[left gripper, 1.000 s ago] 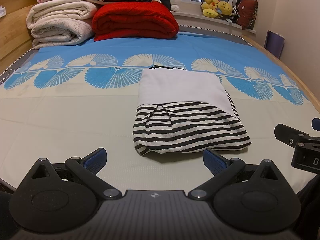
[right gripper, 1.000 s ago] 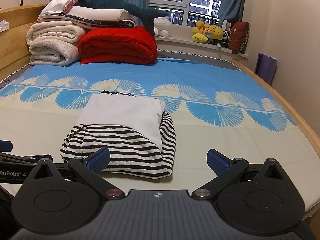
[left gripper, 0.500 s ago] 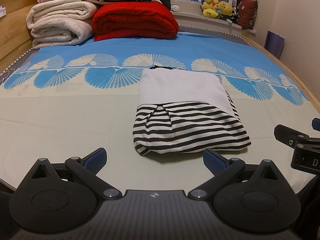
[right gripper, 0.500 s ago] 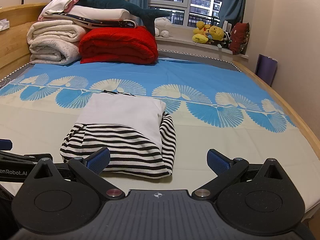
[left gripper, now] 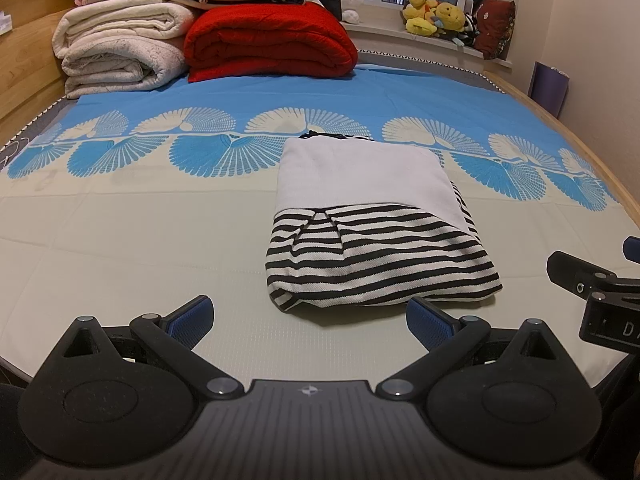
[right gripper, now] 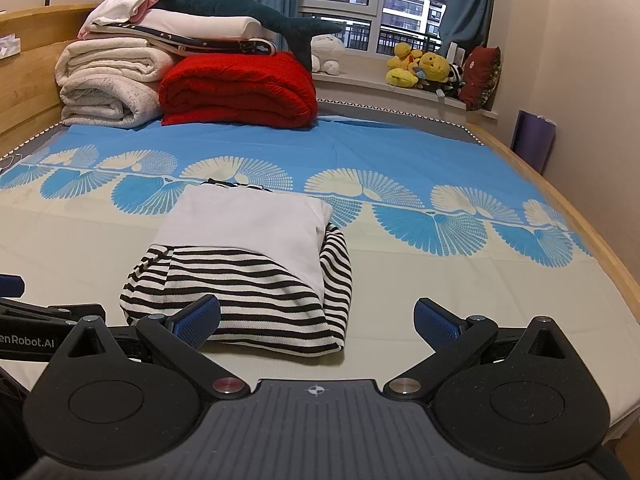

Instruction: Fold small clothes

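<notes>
A folded garment (left gripper: 372, 224), grey-white on its far half and black-and-white striped on its near half, lies flat on the bed sheet (left gripper: 140, 240). My left gripper (left gripper: 310, 318) hovers just short of its near edge, open, with nothing between the blue pads. In the right wrist view the same garment (right gripper: 244, 264) sits ahead and to the left. My right gripper (right gripper: 318, 320) is open and empty, its left fingertip near the garment's front edge. Part of the right gripper (left gripper: 592, 292) shows at the right edge of the left wrist view.
Rolled white blankets (left gripper: 116, 52), a red quilt (left gripper: 268, 40) and stacked bedding with a plush shark (right gripper: 240, 12) sit at the headboard end. Soft toys (right gripper: 424, 68) line the window sill. A wooden bed rail (right gripper: 592, 232) runs along the right side.
The right wrist view has tilted slightly, so the scene sits a little lower in frame. Both grippers stay open and the garment has not moved.
</notes>
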Available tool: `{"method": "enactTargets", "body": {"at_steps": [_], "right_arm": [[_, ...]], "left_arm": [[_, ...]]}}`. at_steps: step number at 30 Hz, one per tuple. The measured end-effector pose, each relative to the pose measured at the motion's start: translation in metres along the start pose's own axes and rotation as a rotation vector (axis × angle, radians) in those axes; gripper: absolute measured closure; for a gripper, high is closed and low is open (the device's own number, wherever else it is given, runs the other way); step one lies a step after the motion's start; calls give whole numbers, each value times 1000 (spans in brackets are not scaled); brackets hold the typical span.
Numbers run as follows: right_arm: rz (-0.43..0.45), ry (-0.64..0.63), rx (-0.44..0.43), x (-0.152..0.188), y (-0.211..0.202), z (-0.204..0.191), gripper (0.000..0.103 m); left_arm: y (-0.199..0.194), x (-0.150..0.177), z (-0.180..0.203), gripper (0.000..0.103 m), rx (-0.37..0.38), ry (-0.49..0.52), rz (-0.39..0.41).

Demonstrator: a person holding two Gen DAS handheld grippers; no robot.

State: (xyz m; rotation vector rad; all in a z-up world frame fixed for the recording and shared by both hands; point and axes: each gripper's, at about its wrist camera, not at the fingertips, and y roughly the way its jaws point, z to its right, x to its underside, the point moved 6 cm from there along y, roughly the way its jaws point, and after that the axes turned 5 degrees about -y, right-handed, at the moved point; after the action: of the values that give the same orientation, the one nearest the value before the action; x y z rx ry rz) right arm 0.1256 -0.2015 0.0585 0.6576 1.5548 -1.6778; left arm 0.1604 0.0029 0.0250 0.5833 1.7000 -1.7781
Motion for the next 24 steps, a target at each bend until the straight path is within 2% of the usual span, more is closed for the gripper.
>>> {"method": "enactTargets", "body": {"at_steps": [24], "right_arm": [[1, -11, -4, 1, 0, 3, 1]], "left_arm": [[-2, 1, 1, 0, 8, 14, 17]]}}
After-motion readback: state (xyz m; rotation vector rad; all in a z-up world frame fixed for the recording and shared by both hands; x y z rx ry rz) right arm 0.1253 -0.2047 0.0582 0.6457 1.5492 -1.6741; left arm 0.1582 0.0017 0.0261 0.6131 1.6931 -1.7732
